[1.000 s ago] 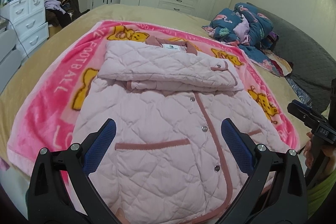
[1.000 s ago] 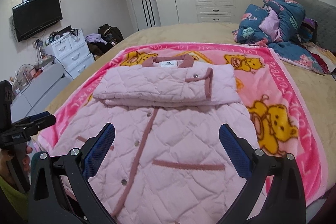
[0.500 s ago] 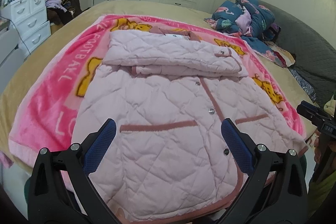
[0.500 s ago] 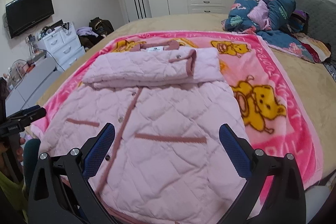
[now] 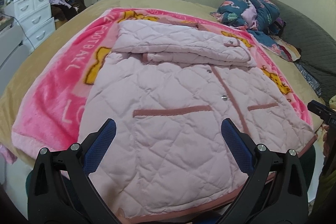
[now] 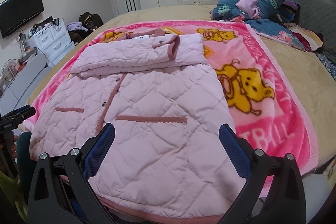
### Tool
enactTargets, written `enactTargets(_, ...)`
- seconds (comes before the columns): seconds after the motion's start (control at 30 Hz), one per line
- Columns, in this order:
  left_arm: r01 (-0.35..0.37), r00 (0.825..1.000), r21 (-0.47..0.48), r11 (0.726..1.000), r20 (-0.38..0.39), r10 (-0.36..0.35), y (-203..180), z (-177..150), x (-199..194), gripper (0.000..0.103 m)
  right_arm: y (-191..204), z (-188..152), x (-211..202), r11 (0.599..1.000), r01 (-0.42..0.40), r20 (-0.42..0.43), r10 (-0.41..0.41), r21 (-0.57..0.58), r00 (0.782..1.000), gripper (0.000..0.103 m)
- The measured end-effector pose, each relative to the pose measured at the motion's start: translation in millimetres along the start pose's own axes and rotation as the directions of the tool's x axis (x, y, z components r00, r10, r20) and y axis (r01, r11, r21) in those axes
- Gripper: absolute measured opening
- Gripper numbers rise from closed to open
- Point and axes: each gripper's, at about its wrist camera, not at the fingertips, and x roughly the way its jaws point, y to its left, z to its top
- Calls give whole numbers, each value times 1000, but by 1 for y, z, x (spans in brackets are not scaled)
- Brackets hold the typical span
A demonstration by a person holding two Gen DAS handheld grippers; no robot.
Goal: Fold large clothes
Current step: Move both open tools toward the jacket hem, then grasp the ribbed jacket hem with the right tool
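Jacket (image 5: 178, 119): centre frame, flat on pink blanket (image 5: 54, 102), sleeves folded across chest.
Left tool (image 5: 168, 140): spread wide, holding nothing, above hem.
Right tool (image 6: 167, 140): likewise spread, empty.
Risk: uneven hem grabs, skewing the fold; puffy quilting slipping free.

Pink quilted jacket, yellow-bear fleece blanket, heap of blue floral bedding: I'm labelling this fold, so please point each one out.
Pink quilted jacket (image 5: 178, 140): left wrist view, lower front panel.
Pink fleece blanket with yellow bears (image 6: 279, 110): right wrist view, bare area beside the jacket.
Heap of blue floral bedding (image 6: 258, 1): right wrist view, top of the pile.
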Motion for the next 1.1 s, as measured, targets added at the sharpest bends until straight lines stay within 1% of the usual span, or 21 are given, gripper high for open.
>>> enactTargets(0.2, -34, 999, 6, 999, -24, 34, 12, -10, 0, 94, -7, -6, -1, 1000, 22, -15, -22, -6, 1000, 99)
enactTargets(0.43, -79, 995, -4, 997, -60, 79, 34, -26, 3, 94, -16, -17, 5, 999, 45, -61, -45, -15, 997, 99)
enactTargets(0.6, -106, 989, -26, 994, -106, 103, 49, -36, 11, 94, -26, -27, 9, 999, 51, -92, -50, 4, 995, 99)
enactTargets(0.8, -109, 984, -22, 994, -146, 105, 56, -44, 21, 94, -40, -37, 15, 997, 74, -127, -71, 23, 989, 99)
enactTargets(0.9, -98, 983, -21, 995, -155, 94, 58, -48, 24, 94, -46, -42, 17, 996, 87, -142, -81, 30, 987, 99)
enactTargets(1.1, -91, 980, -7, 996, -179, 89, 61, -57, 31, 94, -56, -51, 19, 996, 81, -182, -72, 44, 981, 99)
